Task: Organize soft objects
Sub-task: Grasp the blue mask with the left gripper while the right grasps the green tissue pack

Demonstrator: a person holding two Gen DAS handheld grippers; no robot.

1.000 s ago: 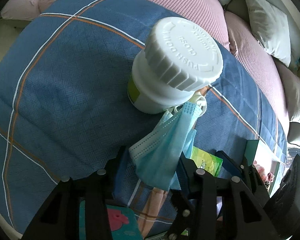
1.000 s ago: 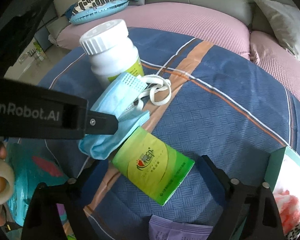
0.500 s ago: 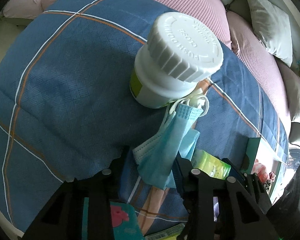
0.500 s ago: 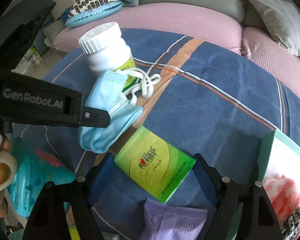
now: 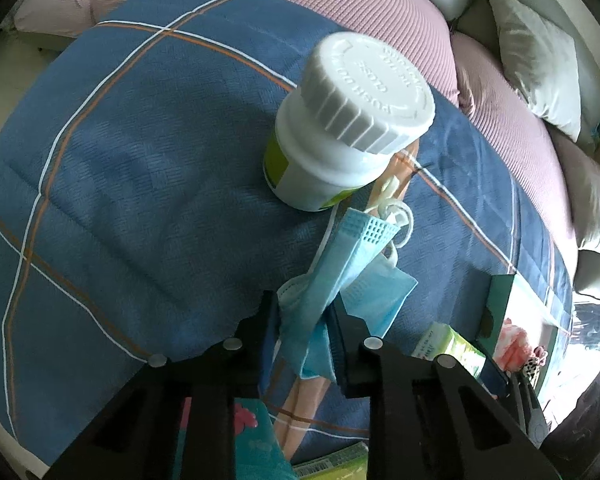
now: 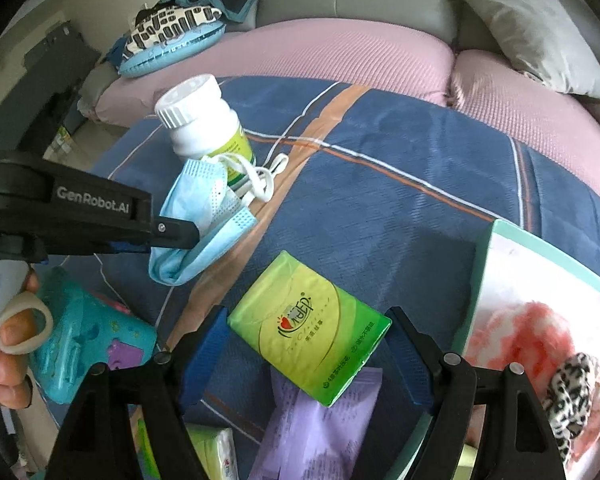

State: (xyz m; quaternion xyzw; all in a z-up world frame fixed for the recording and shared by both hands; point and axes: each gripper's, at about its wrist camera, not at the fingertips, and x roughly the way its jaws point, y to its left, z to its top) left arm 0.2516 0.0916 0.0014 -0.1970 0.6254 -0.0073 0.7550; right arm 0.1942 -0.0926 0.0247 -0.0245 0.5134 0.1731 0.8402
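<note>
My left gripper (image 5: 306,320) is shut on a crumpled blue face mask (image 5: 340,272), held above the blue plaid blanket (image 5: 120,140); it also shows in the right wrist view (image 6: 196,220). The mask's white ear loops (image 6: 256,176) trail by a white pill bottle (image 5: 340,128). My right gripper (image 6: 308,344) is open around a green tissue pack (image 6: 308,328) lying on the blanket. A purple pack (image 6: 320,420) lies under it.
A teal-rimmed box (image 6: 540,320) at right holds pink fluffy and leopard-print items. A turquoise toy (image 6: 84,336) lies at left. Pink sofa cushions (image 6: 320,56) and a grey pillow (image 6: 532,36) lie behind. More tissue packs (image 6: 216,452) sit at the bottom.
My left gripper has lifted and drawn the mask back from the pill bottle. My right gripper has moved in so its jaws flank the green tissue pack.
</note>
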